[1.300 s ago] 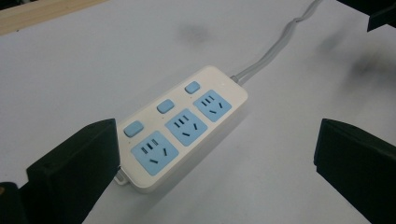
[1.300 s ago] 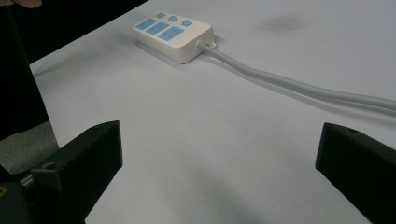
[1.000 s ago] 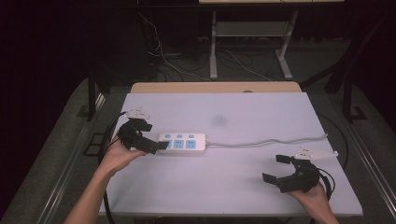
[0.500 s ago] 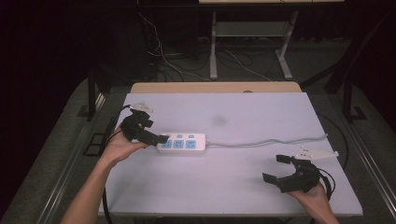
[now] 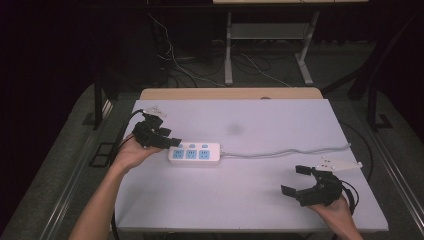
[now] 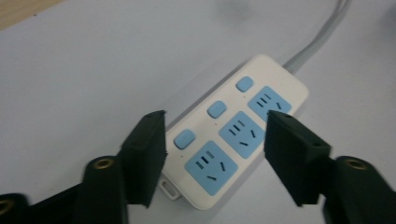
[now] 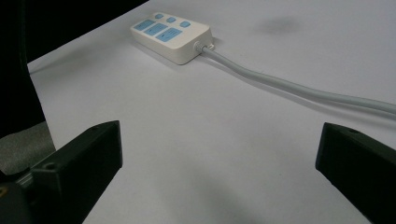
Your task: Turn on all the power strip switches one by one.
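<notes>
Power strip (image 5: pixel 195 154), white, three blue sockets, lying left of centre on table (image 5: pixel 260 200): rigid, light, smooth-sided, likely best pinched across its near end, which left gripper (image 6: pixel 212 156) straddles with jaws wide; right gripper (image 5: pixel 296 181) likewise agape, well apart

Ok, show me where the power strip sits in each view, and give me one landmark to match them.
High view: power strip left of centre on the table, at the left gripper's tips.
Left gripper view: strip mid-frame, running diagonally between the open jaws.
Right gripper view: strip at top, left of centre, far beyond the jaws.
Shared landmark: the grey cable leaving one end of the strip.
</notes>
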Available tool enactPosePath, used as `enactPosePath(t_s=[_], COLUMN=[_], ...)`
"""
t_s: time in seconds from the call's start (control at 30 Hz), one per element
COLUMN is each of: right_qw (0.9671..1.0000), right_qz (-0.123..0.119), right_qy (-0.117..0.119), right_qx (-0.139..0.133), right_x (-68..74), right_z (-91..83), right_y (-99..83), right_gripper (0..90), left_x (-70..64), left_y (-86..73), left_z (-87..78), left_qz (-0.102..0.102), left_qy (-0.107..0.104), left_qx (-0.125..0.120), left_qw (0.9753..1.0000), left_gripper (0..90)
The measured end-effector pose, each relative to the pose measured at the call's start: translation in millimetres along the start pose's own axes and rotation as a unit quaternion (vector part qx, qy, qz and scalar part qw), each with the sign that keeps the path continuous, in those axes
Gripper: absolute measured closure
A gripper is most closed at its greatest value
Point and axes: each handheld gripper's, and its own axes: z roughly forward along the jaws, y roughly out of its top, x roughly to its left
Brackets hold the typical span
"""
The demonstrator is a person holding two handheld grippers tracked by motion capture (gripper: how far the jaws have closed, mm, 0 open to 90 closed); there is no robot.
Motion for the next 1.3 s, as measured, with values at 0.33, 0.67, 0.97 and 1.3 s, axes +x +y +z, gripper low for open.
enactPosePath(t_s=[0.33, 0.67, 0.97, 1.3], right_qw=[1.0, 1.0, 1.0, 1.0], right_qz=[-0.001, 0.0, -0.002, -0.003], right_qy=[0.0, 0.0, 0.001, 0.002], right_qx=[0.0, 0.0, 0.0, 0.0], right_x=[-0.6, -1.1, -1.3, -1.1], right_z=[-0.3, -0.2, -0.4, -0.1], right_y=[-0.1, -0.5, -0.6, -0.7], right_gripper=[0.4, 0.4, 0.4, 0.4], left_x=[11.7, 19.4, 21.8, 17.9], left_y=[0.5, -0.3, -1.8, -5.7], left_z=[10.0, 25.8, 35.9, 50.8], left_qz=[-0.013, -0.022, -0.021, -0.015], left_qy=[-0.012, -0.01, -0.003, 0.004], left_qx=[-0.007, 0.011, 0.012, 0.026], left_qw=[0.9998, 0.9997, 0.9997, 0.9995], left_gripper=[82.4, 89.4, 89.4, 89.6])
